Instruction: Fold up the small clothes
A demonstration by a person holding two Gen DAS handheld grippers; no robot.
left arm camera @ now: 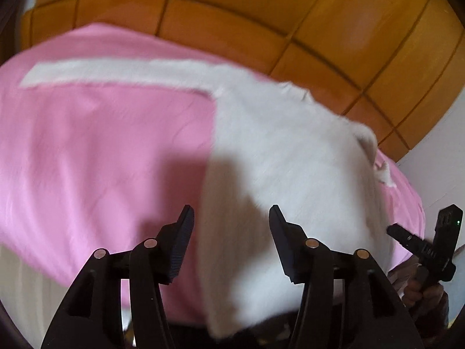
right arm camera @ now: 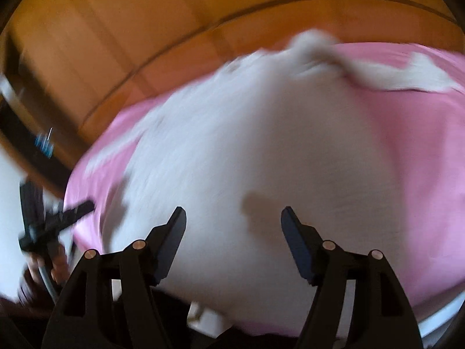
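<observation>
A small white garment (left arm camera: 279, 157) lies spread on a pink cloth-covered surface (left arm camera: 96, 151), with one long white strip reaching to the far left. My left gripper (left arm camera: 231, 218) is open and empty, hovering above the garment's near left edge. In the right wrist view the same white garment (right arm camera: 247, 151) fills the middle, blurred. My right gripper (right arm camera: 234, 218) is open and empty above its near part. The right gripper also shows at the right edge of the left wrist view (left arm camera: 418, 232). The left gripper shows at the left edge of the right wrist view (right arm camera: 55, 218).
The pink cloth (right arm camera: 412, 157) covers a rounded surface whose near edge drops off below both grippers. An orange-brown tiled floor (left arm camera: 319, 23) lies beyond it. A white wall (left arm camera: 436, 168) stands at the right.
</observation>
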